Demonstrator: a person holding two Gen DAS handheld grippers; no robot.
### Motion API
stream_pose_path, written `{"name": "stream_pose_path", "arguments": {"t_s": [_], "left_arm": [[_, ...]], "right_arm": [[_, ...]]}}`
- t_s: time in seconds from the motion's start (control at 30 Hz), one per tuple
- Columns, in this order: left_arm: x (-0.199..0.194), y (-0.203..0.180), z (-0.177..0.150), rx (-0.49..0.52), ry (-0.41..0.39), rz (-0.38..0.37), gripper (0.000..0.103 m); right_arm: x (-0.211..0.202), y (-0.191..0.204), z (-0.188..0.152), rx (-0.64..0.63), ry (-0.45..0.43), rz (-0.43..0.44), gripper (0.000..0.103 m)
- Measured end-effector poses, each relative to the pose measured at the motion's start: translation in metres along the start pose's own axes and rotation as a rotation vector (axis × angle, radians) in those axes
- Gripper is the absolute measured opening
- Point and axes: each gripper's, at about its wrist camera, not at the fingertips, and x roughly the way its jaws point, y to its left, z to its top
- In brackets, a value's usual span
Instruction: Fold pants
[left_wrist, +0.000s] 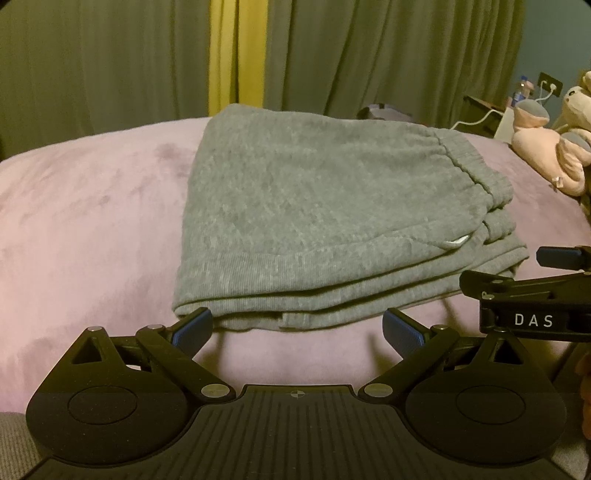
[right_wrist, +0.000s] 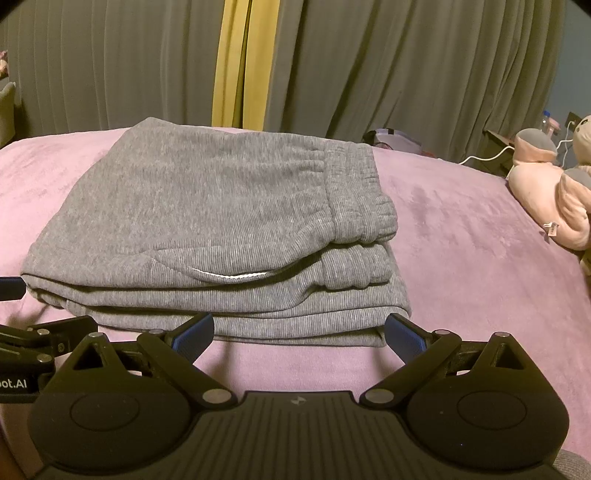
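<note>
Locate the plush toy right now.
The pink plush toy lies at the far right of both wrist views, on the pink blanket, right of the folded grey pants.

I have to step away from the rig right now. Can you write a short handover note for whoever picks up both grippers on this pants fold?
Left gripper: open, holding nothing, at the near edge of the grey sweatpants.
Right gripper: open, holding nothing, at the same near edge, beside the left one.
Sweatpants: a stacked, folded bundle on the pink blanket, waistband on top at the right.
Done: the folds look complete, layers roughly aligned.
Left: probably only a tidy-up of the bottom layers, which stick out slightly at the near right corner, then back both grippers off.
</note>
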Motion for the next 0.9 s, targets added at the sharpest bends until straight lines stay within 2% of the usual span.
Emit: {"name": "stream_pose_path", "arguments": {"t_s": [0.9], "left_arm": [[0.0024,0.0012,-0.0021,-0.012,0.014,0.009,0.101]], "right_arm": [[0.0019,-0.0003,-0.0017,-0.007,0.017,-0.001,0.099]]}}
